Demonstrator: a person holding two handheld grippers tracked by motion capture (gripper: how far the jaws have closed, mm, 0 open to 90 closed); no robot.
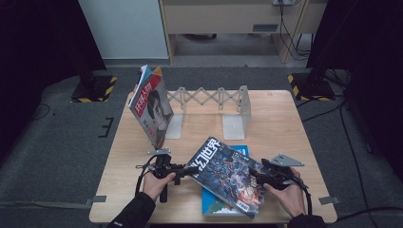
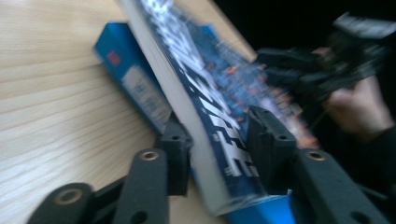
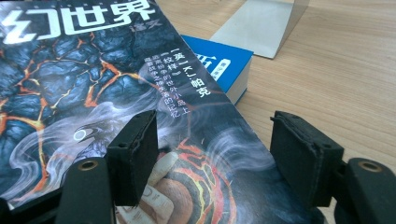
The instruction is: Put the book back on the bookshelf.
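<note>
Dark magazine [image 1: 228,175] between left tongs [image 2: 212,140], under open right tongs [image 3: 217,158].

Lit evenly from above; wooden table [image 1: 280,128] bright, surroundings near black. Soft shadows only. Left gripper view heavily motion-blurred, esp. dark magazine [image 2: 219,93] cover. Right gripper view sharp, slight sheen on cover, bg softer.

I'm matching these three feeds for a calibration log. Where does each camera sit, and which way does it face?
High view: above the person's side, facing forward and down on the table; forearms, both hands.
Left gripper view: on the left gripper, jaws around the dark magazine; right hand beyond.
Right gripper view: on the right gripper, over that magazine.
Shared: magazine, blue book.
</note>
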